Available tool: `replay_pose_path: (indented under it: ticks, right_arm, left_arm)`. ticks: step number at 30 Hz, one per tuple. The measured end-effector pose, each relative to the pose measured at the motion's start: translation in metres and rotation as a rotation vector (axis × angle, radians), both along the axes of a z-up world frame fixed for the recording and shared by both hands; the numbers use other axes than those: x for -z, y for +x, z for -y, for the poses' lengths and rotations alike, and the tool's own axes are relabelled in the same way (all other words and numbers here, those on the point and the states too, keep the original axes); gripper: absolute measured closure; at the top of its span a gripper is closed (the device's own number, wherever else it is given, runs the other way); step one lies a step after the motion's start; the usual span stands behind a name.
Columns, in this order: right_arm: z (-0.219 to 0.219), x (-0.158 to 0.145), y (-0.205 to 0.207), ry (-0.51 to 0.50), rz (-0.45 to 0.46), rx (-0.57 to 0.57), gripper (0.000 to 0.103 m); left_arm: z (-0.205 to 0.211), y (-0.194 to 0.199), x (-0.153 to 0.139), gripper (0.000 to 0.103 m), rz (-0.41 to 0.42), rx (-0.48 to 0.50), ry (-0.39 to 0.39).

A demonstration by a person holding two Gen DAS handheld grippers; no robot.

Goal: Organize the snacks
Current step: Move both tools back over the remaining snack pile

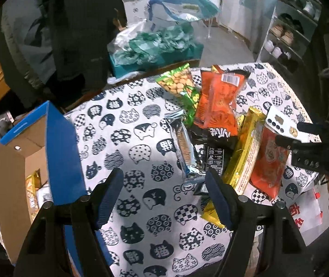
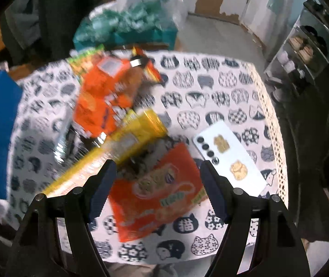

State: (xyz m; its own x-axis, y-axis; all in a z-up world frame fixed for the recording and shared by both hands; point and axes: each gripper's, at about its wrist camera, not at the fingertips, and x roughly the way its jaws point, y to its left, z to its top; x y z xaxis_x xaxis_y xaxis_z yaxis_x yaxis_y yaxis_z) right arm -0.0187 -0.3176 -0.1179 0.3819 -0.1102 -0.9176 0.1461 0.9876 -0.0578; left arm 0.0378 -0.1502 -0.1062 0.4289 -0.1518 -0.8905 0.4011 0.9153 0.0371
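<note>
A pile of snacks lies on the cat-print tablecloth (image 1: 141, 138): a green bag (image 1: 182, 85), an orange bag (image 1: 217, 101), a silver-blue biscuit pack (image 1: 182, 147), a black packet (image 1: 212, 154), a long gold pack (image 1: 245, 147) and a flat orange-red packet (image 1: 268, 161). My left gripper (image 1: 164, 198) is open over bare cloth, just left of the pile's near end, with nothing between its fingers. My right gripper (image 2: 157, 189) is open above the flat orange-red packet (image 2: 159, 198), beside the long gold pack (image 2: 118, 152). The right wrist view is blurred. My right gripper (image 1: 288, 132) also shows in the left wrist view.
An open blue cardboard box (image 1: 58, 143) with some packets inside stands at the table's left edge. A white phone (image 2: 229, 161) lies right of the pile. Teal bags (image 1: 155, 43) sit behind the table, a shoe rack (image 1: 288, 30) at the far right.
</note>
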Motion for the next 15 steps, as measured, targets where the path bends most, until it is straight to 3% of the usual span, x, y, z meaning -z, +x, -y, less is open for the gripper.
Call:
replay_pose_path:
  ticks: [15]
  right_arm:
    - [-0.011, 0.067, 0.013, -0.114, -0.168, -0.039, 0.029]
  left_arm:
    - [0.024, 0.01, 0.038, 0.028, -0.086, 0.018, 0.025]
